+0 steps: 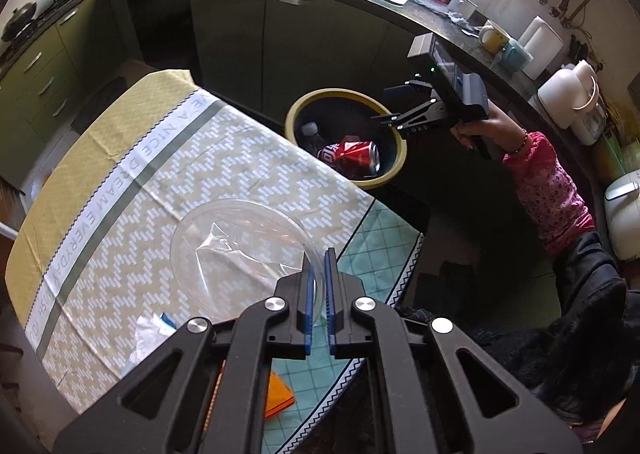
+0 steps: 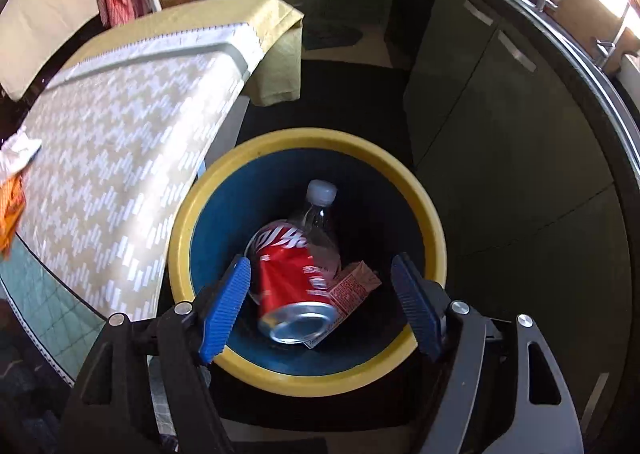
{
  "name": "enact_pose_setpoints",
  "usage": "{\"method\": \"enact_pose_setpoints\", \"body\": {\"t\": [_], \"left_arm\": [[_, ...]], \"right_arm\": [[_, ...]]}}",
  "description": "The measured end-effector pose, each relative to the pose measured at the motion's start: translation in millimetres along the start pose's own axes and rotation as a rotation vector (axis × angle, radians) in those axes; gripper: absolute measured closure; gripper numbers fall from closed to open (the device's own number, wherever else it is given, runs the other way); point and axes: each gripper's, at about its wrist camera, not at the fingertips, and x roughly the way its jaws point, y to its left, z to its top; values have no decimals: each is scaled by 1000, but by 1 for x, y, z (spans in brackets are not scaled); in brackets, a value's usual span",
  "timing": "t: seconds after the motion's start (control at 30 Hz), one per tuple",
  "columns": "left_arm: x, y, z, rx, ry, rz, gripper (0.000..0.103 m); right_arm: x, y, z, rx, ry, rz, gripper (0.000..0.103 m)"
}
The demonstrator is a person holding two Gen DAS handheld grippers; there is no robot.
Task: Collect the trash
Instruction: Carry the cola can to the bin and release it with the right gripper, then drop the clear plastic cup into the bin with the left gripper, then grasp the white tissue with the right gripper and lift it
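My left gripper point(image 1: 319, 266) is shut on the rim of a clear plastic bowl point(image 1: 240, 254) that sits on the table with a crumpled clear wrapper inside. My right gripper point(image 2: 324, 306) is open and empty, held above a yellow-rimmed blue bin point(image 2: 424, 210) on the floor beside the table. It also shows in the left wrist view point(image 1: 390, 104) over the bin point(image 1: 394, 170). In the bin lie a red cola can point(image 2: 292, 290), a clear plastic bottle point(image 2: 320, 214) and a small red carton point(image 2: 352, 286).
The table point(image 1: 160, 174) has a beige zigzag cloth. A white crumpled wrapper point(image 1: 150, 334) and an orange packet point(image 1: 280, 394) lie near its front edge. Green cabinets point(image 1: 224, 38) and a dark counter with a sink curve behind the bin.
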Motion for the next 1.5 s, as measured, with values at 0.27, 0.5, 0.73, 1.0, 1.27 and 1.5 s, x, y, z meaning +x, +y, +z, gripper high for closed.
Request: {"method": "enact_pose_setpoints", "body": {"t": [0.27,0.5,0.73,1.0,1.27,1.5], "left_arm": [[77,-40,82,109,69,-87,98],[176,-63,160,114,121,-107,98],[250,-75,199,112,155,-32,86],[182,-68,163,133,87,-39,80],[15,-25,28,26,-168,65,50],[-45,29,-106,-244,-289,233,39]], "right_arm": [[-104,-22,-97,211,-185,-35,26],[-133,-32,-203,401,-181,-67,26],[-126,-44,-250,522,-181,-59,26],[-130,-14,-214,396,-205,-22,26],[-110,91,-114,49,-185,122,26],[-71,248,-19,-288,-123,338,26]]}}
